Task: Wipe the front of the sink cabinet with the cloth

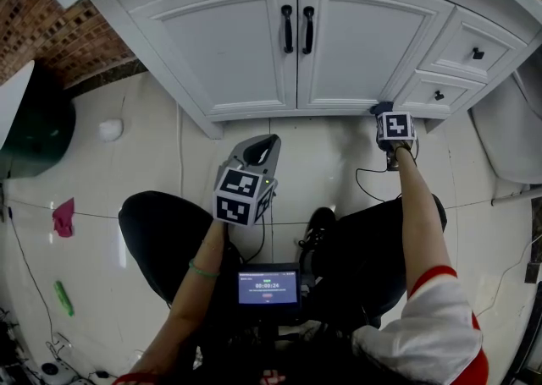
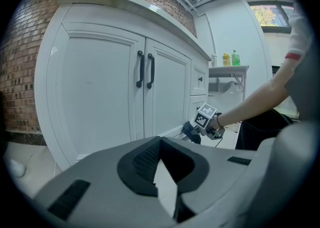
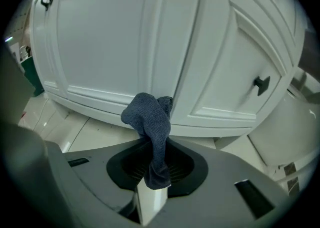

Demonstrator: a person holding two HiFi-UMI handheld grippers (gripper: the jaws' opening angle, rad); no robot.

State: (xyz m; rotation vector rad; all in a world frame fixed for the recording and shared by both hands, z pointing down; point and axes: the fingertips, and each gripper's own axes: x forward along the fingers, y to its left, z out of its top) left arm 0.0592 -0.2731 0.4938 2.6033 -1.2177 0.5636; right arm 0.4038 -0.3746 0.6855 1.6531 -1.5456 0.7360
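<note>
I am clamping my right gripper on the cloth. Its jaws are pinching the lower tail, and the bunched upper end is sticking out ahead of them toward the cabinet. In the right gripper view that bunched end is sitting against the bottom rail, and it seems to be touching there. It lies just below the line where the right door meets the drawers.

Nearly all of the cabinet front is lying above the cloth. The two doors are spreading up and away to my left, and the drawers are sitting up and slightly to my right. The cloth is hanging roughly upright from the jaws, so I judge that a stroke sideways along the rail or upward over the door would drag its broad side across the paint.

I am holding my left gripper well back over the floor, with its jaws together on nothing. My right is plainly the nearer one, so I judge the wiping falls to it.
</note>
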